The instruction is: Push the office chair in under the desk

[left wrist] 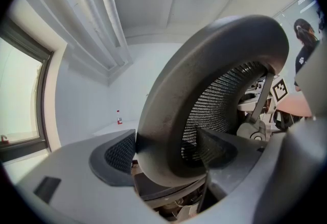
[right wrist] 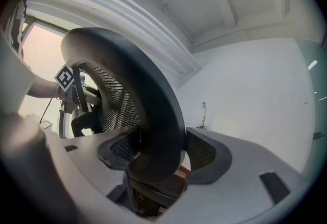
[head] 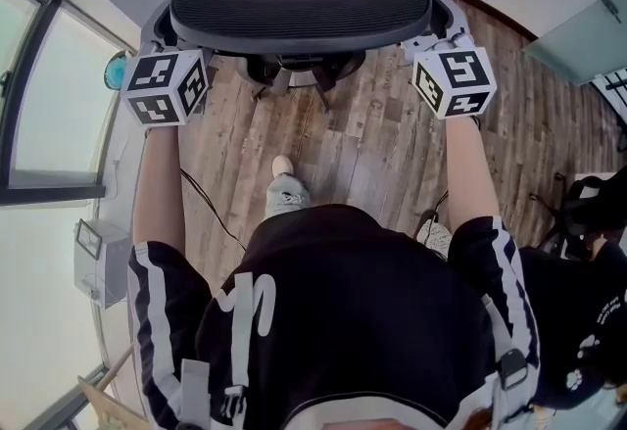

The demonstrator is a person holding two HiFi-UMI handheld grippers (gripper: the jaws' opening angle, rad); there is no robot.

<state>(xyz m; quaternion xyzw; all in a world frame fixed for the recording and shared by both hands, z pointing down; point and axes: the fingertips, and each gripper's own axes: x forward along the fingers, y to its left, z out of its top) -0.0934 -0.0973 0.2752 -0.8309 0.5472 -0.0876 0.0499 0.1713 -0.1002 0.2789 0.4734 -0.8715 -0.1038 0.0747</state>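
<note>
Holding entry, item by item, as we find it:

- Office chair (head: 299, 17): stands on the wooden floor (head: 372, 154) straight ahead of us, its back turned toward us and its seat and armrests beyond.
- Left gripper (left wrist: 163, 154): at the left end of the backrest's top rim (left wrist: 168, 116). Its mesh pads (left wrist: 115, 154) pinch the rim from both sides.
- Right gripper (right wrist: 161, 151): at the right end of the same rim, with its pads (right wrist: 204, 151) clamped on it likewise.
- Desk: we can name none with certainty. A pale band past the chair may be a wall or a desk edge.

Progress, as we judge it: the two-handed hold is made, so the chair is ready to be rolled forward. How much travel is left we cannot say, since the desk's place is unclear. We cannot yet count the chair as tucked under.
</note>
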